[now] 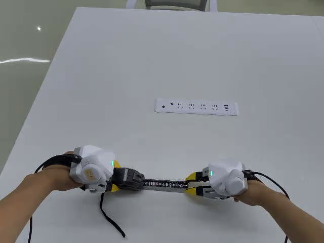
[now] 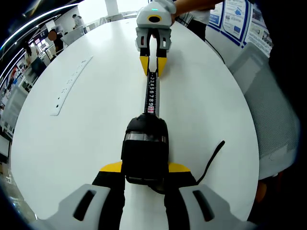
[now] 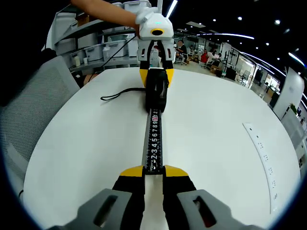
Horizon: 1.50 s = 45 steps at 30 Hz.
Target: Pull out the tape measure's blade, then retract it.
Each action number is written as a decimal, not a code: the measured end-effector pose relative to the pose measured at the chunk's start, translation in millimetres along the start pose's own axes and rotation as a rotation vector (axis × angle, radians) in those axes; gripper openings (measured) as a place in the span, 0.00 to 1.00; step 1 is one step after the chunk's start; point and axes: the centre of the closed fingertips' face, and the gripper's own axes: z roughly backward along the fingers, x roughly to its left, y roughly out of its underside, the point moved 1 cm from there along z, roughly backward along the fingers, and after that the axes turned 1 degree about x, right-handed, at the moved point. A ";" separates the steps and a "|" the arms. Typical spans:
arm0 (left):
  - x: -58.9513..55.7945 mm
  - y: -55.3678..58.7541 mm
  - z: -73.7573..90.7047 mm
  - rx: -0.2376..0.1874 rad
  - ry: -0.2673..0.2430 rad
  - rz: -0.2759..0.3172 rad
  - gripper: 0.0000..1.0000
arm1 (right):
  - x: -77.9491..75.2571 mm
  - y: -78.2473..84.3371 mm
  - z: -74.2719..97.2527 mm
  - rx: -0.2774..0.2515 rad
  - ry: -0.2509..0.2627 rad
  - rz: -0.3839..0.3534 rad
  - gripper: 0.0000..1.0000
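While the tape measure's blade (image 3: 154, 143) was drawn out only a short way, it was stretched straight between the two tools, numerals facing up. Whether it rested on the white table (image 1: 202, 61) or ran just above it could not be told. The black case (image 2: 145, 148) lay near the table's front edge and was clamped between the jaws of the left gripper (image 2: 146, 168). The blade's free end was pinched between the yellow jaw tips of the right gripper (image 3: 154, 172). Neither tool was slack: one was closed on the case, the other on the blade.

The pulling-out was judged to be partly done, with much of the blade likely left inside. For the step to be done well, the pull would best be kept level and in line with the case's mouth, so that the blade was not twisted or kinked. The case would need to be held firm against the drag. For the return, the end would best be guided back slowly rather than let go, lest it snap home. Whether a lock was engaged could not be seen.

A black strap (image 1: 109, 215) trailed from the case toward the near edge. A white power strip (image 1: 196, 107) lay well apart, further up the table.
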 end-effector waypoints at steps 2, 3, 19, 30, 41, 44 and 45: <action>0.0 0.0 -0.1 0.000 -0.001 0.000 0.27 | 0.1 0.8 0.4 -0.001 -0.001 -0.002 0.12; -0.1 -0.4 -0.4 0.001 -0.001 0.000 0.27 | 0.1 1.7 0.6 0.000 -0.001 -0.002 0.12; -0.1 -1.0 -1.1 -0.002 0.002 0.002 0.27 | 0.7 10.3 7.7 0.010 0.001 -0.006 0.12; 0.0 -1.0 -1.3 -0.003 0.001 0.005 0.27 | 0.8 14.8 13.4 0.017 -0.001 -0.006 0.12; -0.2 -0.2 -1.2 -0.001 0.002 0.004 0.27 | 0.6 17.6 15.3 0.025 0.003 0.000 0.12; -0.4 -0.2 -1.0 -0.001 0.001 0.004 0.27 | 0.6 18.4 16.3 0.025 0.004 -0.002 0.12; -0.3 -0.2 -1.0 -0.001 0.001 0.005 0.27 | 0.5 19.2 16.4 0.025 0.004 -0.003 0.12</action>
